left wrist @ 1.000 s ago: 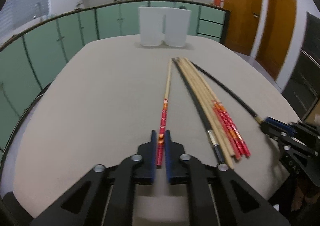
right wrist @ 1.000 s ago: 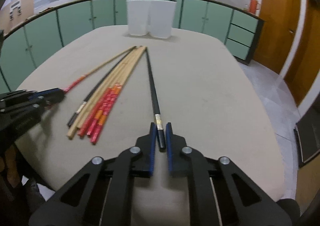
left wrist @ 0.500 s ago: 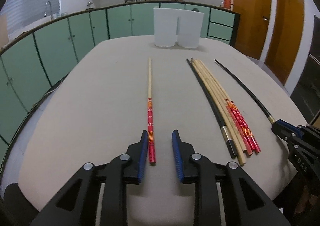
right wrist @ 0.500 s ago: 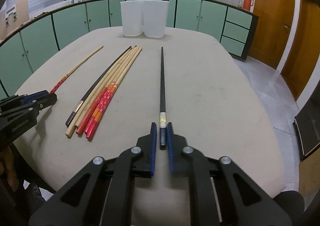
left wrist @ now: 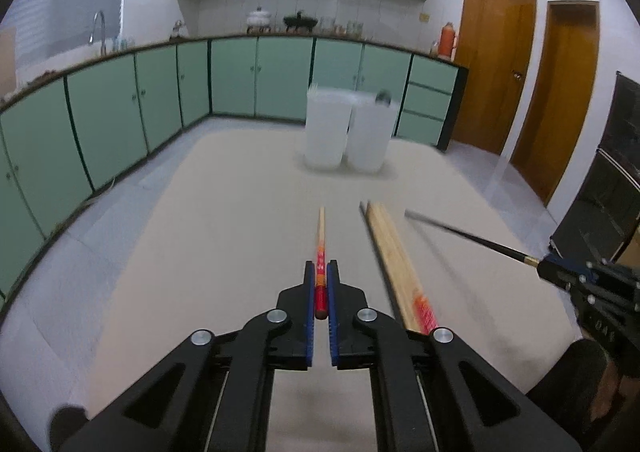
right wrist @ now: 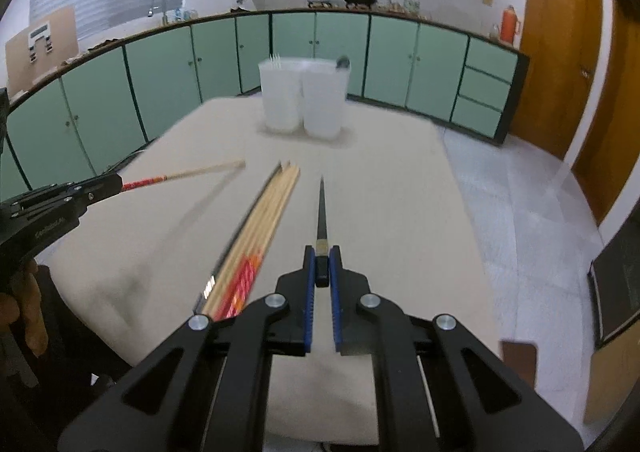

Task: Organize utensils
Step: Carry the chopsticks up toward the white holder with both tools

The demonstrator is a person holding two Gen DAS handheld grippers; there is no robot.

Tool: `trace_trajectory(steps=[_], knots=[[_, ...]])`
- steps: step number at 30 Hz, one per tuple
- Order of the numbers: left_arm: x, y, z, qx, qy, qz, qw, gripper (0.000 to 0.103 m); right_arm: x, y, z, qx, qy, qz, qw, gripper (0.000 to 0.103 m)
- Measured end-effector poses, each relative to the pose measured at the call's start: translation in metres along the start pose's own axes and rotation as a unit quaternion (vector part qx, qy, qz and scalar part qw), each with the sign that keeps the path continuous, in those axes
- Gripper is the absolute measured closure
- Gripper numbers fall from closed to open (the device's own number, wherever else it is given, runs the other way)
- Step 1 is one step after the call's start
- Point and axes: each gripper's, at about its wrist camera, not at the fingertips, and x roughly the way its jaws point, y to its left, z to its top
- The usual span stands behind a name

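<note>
I've got L gripper (left wrist: pixel 320 280) jaws pinching the red-ended chopstick (left wrist: pixel 320 248) & R gripper (right wrist: pixel 322 264) jaws pinching the black chopstick (right wrist: pixel 321 212), both clear of the worktop (right wrist: pixel 380 192), prob. for sorting into the white bins (right wrist: pixel 304 100).

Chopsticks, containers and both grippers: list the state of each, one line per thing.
Red-handled chopstick: clamped at its red end, lifted.
Black chopstick: clamped at its handle, lifted.
Chopstick bundle: lying on the table.
White containers: upright, side by side.
Left gripper: shut.
Right gripper: shut.
</note>
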Motion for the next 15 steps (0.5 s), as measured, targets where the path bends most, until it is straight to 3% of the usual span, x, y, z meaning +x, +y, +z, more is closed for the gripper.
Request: trace_trajectory(steps=[6, 15], knots=[[-0.008, 0.003, 0.044, 0.017, -0.007, -0.016, 0.9997, 0.097, -0.008, -0.008, 0.065, -0.030, 0.009, 0.015, 0.999, 0.097], [0.016, 0.009, 0.109, 0.041, 0.037, -0.043, 0.9975, 0.097, 0.018, -0.013, 0.144, -0.062, 0.074, 0.038, 0.995, 0.097]])
